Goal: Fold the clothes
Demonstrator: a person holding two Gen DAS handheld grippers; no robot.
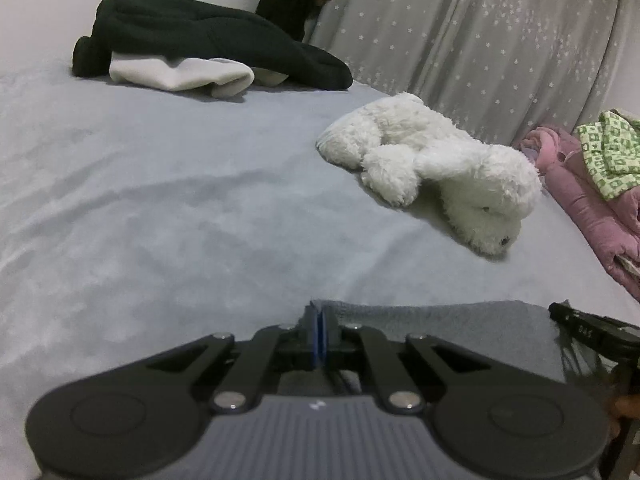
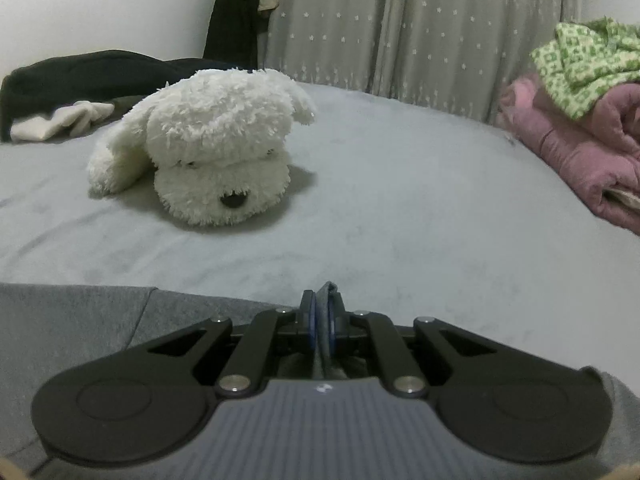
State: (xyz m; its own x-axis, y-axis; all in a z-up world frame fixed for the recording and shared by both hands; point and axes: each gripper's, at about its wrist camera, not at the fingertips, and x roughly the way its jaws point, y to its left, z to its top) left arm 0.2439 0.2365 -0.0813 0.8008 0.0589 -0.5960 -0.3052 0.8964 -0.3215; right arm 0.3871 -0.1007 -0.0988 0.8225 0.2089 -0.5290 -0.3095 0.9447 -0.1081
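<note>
A grey garment (image 1: 440, 320) lies on the bed in front of me, its far edge running right from my left gripper (image 1: 320, 330). That gripper is shut, blue pads together, at the garment's left corner, which meets the fingertips. In the right wrist view the same grey garment (image 2: 80, 320) spreads to the lower left. A fold of it stands up between the pads of my right gripper (image 2: 322, 320), which is shut on it.
A white plush dog (image 1: 432, 168) (image 2: 208, 140) lies on the grey-blue bedsheet (image 1: 180, 200) ahead. Black and white clothes (image 1: 192, 44) are piled at the back left. Pink bedding (image 2: 580, 148) with a green patterned cloth (image 2: 580, 56) sits at the right. A starred curtain (image 2: 400, 20) hangs behind.
</note>
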